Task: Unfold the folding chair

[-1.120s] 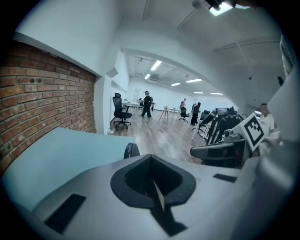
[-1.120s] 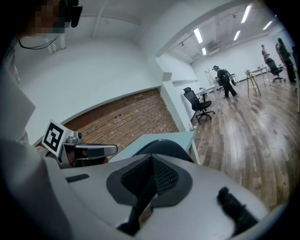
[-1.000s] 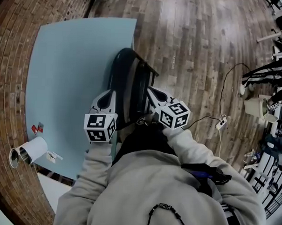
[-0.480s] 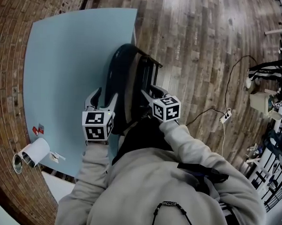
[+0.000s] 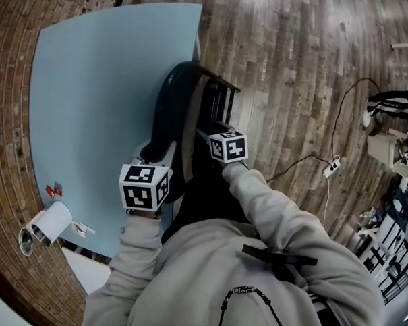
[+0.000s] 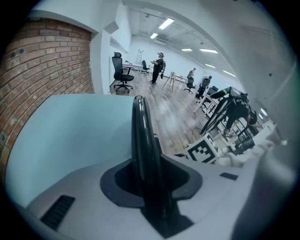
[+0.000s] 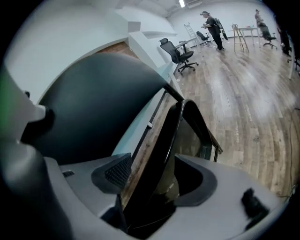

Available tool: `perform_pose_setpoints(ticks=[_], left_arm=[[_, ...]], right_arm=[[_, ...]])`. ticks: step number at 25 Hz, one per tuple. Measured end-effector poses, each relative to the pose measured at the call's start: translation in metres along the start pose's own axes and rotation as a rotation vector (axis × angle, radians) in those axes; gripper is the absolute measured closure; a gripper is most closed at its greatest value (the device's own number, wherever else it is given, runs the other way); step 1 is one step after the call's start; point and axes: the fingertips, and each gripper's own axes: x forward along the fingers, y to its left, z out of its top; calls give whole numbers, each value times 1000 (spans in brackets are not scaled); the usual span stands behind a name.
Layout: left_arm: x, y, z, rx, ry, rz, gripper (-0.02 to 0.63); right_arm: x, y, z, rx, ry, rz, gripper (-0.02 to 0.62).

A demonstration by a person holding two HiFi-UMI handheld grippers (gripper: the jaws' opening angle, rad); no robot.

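**Both grippers settling onto the folded chair**

The person in the grey hoodie [image 5: 239, 275] is leaning over the folding chair [image 5: 192, 114]. It is standing upright on the wooden floor [image 5: 296, 61], right against the edge of the pale blue worktop [image 5: 92, 86]. Its dark panels are lying close together, so it is looking folded, or very nearly so.

The left gripper [image 6: 152, 178] is sitting over the rounded top edge of the chair's back panel [image 5: 169, 103], on the worktop side. In the left gripper view that thin black edge is running straight up between the jaws. The jaws have just been closing in on it and are standing roughly halfway apart. The pads are flanking the edge closely, but no firm pinch is showing.

The right gripper [image 7: 154, 180] is working the other side, toward the open floor. Its jaws have just been opening and are standing wide. They are straddling a black frame bar [image 7: 164, 150] of the chair without squeezing it, and the broad back panel is filling the left of that view.

The marker cube on the left gripper [image 5: 145, 185] and the one on the right [image 5: 228, 145] are both facing up at the head camera. A power strip [image 5: 330, 168] is lying on the floor off to the right, and a brick wall [image 6: 42, 61] is rising behind the worktop.
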Motion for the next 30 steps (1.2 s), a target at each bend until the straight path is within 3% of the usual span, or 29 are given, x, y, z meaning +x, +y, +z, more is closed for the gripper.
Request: perform_pose_setpoints(ticks=[2, 7, 11, 14, 20, 24, 30], left_arm=[[0, 3, 0, -35, 1, -20, 506], [-1, -4, 0, -81, -28, -24, 518], [-1, -33, 6, -119, -51, -98, 526], [-3, -48, 7, -143, -62, -141, 528], [-1, -95, 13, -105, -59, -156, 526], [2, -140, 18, -110, -69, -207, 502], [9, -214, 18, -28, -50, -247, 494]], right_arm=[[15, -4, -6, -3, 39, -32, 321], [33, -16, -15, -5, 146, -165, 321], [52, -29, -23, -13, 176, -193, 322], [43, -32, -28, 6, 168, -207, 367], [8, -56, -39, 39, 173, -288, 416], [-17, -79, -33, 58, 110, -276, 442], [-65, -111, -44, 149, 64, -231, 460]])
